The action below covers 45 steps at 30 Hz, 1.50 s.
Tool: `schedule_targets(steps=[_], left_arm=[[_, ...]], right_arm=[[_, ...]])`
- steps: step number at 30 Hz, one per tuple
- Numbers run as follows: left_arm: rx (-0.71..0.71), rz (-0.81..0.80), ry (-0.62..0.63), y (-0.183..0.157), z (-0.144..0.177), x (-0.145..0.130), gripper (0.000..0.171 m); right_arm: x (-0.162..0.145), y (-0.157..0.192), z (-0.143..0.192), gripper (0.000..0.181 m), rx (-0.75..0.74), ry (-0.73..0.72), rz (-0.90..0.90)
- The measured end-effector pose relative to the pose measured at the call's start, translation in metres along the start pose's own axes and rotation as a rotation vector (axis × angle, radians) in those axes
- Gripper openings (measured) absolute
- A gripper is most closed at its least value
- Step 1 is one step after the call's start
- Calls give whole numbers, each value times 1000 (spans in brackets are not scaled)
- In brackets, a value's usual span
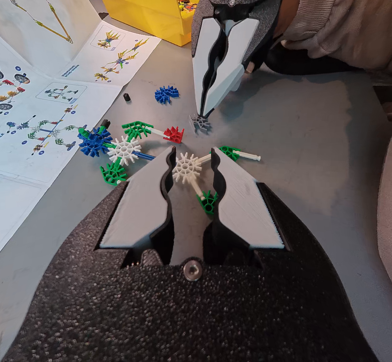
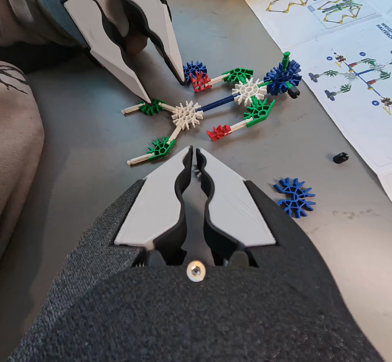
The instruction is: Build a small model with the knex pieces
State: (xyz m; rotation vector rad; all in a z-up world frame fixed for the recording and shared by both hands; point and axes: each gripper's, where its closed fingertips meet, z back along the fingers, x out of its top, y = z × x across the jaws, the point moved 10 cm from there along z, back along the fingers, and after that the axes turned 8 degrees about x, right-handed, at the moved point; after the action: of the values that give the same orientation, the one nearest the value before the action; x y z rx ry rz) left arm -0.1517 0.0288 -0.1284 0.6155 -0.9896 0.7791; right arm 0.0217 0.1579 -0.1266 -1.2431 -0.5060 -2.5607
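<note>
My left gripper (image 1: 193, 149) is open, its tips down at a flat toy model of rods and connectors on the grey table (image 1: 297, 139). Its fingers straddle the model's white snowflake connector (image 1: 186, 167) without clamping it. In the right wrist view the left gripper (image 2: 165, 92) has one tip on a green connector (image 2: 151, 107) and the other beside a red connector (image 2: 199, 82). My right gripper (image 2: 194, 148) is shut on a small grey connector (image 2: 197, 171). The left wrist view shows the right gripper (image 1: 202, 115) pinching the top edge of that grey connector (image 1: 200, 125), which rests on the table.
A loose blue connector (image 1: 166, 94) and a small black cap (image 1: 126, 97) lie on the table. An unfolded instruction sheet (image 1: 42, 55) lies to the left and a yellow parts box (image 1: 148, 2) stands at the back. A person's sleeve (image 1: 339, 23) is at the right. My hands' fingertips stand some 6 centimetres from each other. The small black cap (image 1: 126, 97) is about equally far from each gripper, around 15 centimetres. Look for it in the right wrist view (image 2: 343, 158) too.
</note>
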Motion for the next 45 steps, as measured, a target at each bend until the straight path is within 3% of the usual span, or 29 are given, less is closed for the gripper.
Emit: schedule_targets(steps=[8,11,14,19,23,27,30,36,40,45], left_arm=[[13,-83,28,-7,-5,-3,29],[21,-96,32,-7,-7,-3,28],[26,-111,30,-9,-7,-3,28],[-21,-189,-16,-27,-5,4,28],[-86,-296,-86,-53,-3,12,28],[10,-415,-87,-63,-5,14,18],[48,-419,-92,-61,-3,16,9],[96,-277,-90,-48,-1,20,5],[-20,35,-119,-35,1,24,5],[-235,426,-193,-26,1,26,5]], right_arm=[[-11,-4,-1,45,-83,149,45],[-12,-4,-8,34,-127,213,77],[-10,3,-11,34,-75,239,110],[1,26,-3,34,156,87,182],[10,37,-2,34,307,-25,124],[10,33,-5,34,408,-83,-4],[11,33,-5,34,452,-124,-49],[16,27,4,35,367,-228,-38],[18,28,12,33,295,-262,58],[22,34,10,11,290,-290,121]])
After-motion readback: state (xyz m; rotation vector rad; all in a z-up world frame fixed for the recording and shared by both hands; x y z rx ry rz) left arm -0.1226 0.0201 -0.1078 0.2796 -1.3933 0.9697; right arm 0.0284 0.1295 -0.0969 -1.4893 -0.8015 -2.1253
